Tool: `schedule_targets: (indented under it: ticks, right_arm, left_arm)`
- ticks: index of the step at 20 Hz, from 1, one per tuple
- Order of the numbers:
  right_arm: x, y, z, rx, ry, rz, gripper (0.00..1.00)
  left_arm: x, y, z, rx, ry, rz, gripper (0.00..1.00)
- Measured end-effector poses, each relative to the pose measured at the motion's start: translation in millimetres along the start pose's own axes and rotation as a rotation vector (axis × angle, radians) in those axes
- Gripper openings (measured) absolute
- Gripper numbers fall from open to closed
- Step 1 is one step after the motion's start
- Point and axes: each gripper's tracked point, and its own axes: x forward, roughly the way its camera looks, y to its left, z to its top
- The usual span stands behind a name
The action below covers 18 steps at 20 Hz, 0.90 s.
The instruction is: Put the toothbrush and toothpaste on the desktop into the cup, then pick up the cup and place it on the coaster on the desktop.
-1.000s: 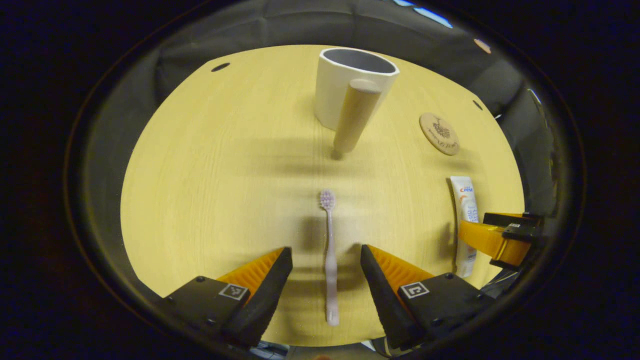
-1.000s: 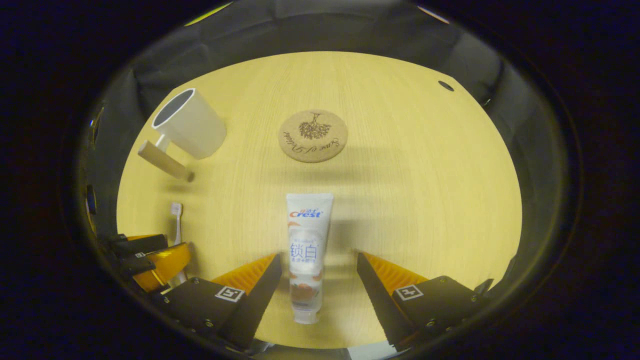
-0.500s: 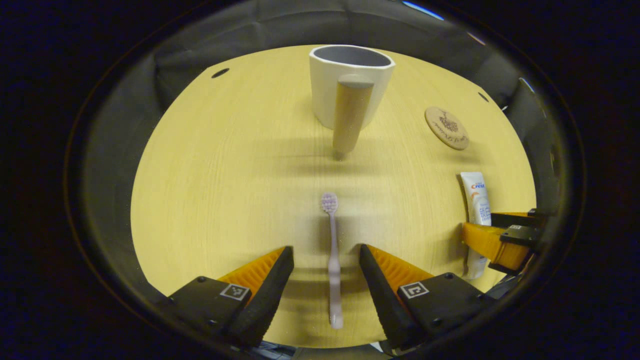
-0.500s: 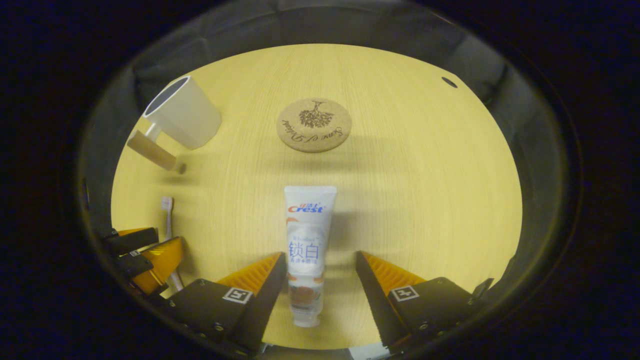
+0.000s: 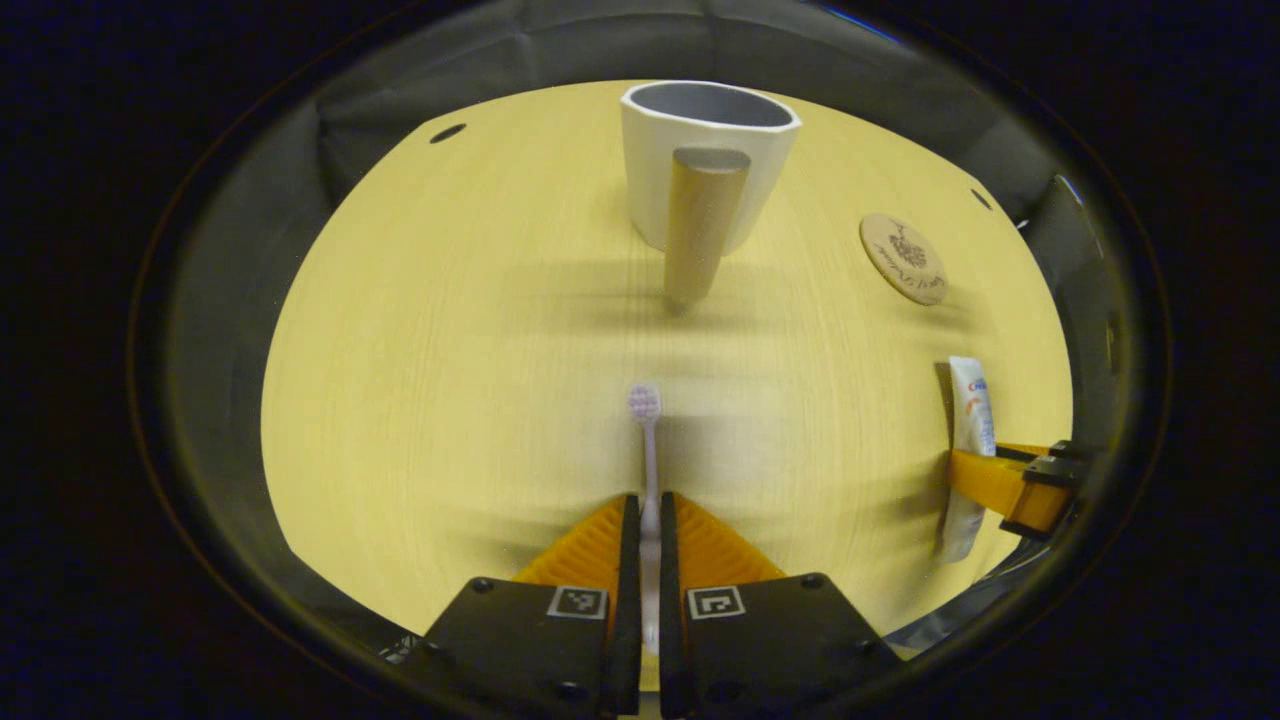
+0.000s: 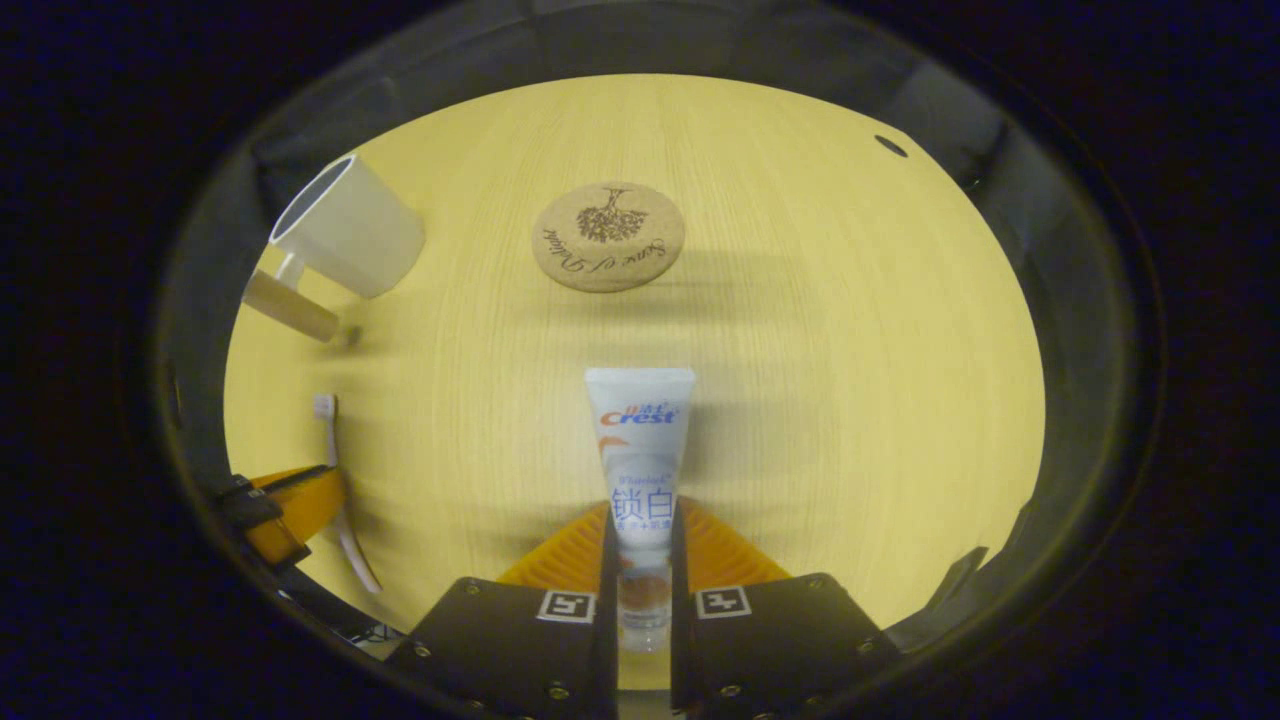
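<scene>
In the left gripper view my left gripper (image 5: 648,520) is shut on the handle of the pale purple toothbrush (image 5: 647,450), whose head points toward the white cup (image 5: 708,160) with a wooden handle farther ahead. In the right gripper view my right gripper (image 6: 640,530) is shut on the lower part of the white toothpaste tube (image 6: 640,450), flat end pointing at the round cork coaster (image 6: 608,236). The cup (image 6: 345,230) stands upright at the upper left there. The coaster (image 5: 902,258) lies right of the cup in the left gripper view.
Everything rests on a light wooden desktop (image 6: 850,330) with small dark holes near its far corners. The other gripper shows at the right edge (image 5: 1010,485) of the left gripper view, and at the left edge (image 6: 285,500) of the right gripper view. Black cloth surrounds the desk.
Both grippers, open half a second ago, have closed: the left one on the toothbrush handle, the right one on the toothpaste tube. Cup and coaster have not moved.
</scene>
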Motion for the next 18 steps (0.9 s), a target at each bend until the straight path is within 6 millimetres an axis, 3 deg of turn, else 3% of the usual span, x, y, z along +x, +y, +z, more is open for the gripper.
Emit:
schedule_targets:
  ticks: [2, 3, 6, 9, 14, 18]
  right_arm:
    - [1.7, 0.2, -0.4, -0.005, -0.001, 0.003, 0.22]
    - [0.8, -0.2, 0.1, -0.006, -0.005, 0.004, 0.22]
    - [2.4, 0.0, -1.2, 0.006, -0.005, 0.010, 0.22]
    - [2.6, 0.3, -1.2, 0.017, -0.005, 0.023, 0.22]
    - [2.3, -0.1, -0.9, 0.014, -0.008, 0.025, 0.22]
    - [1.6, -0.4, -1.1, 0.021, -0.005, 0.034, 0.22]
  left_arm:
    - [1.1, 0.5, 2.0, -0.012, -0.004, 0.007, 0.15]
    - [2.5, -0.8, 0.8, -0.020, 0.013, 0.006, 0.08]
    - [0.6, -0.9, 2.1, -0.035, 0.006, -0.019, 0.08]
    - [-14.4, 0.1, 7.1, -0.077, -0.011, -0.044, 0.08]
    - [-70.0, 5.4, 45.8, -0.093, -0.115, -0.066, 0.08]
    - [-118.0, 5.9, 90.5, -0.108, -0.214, -0.106, 0.08]
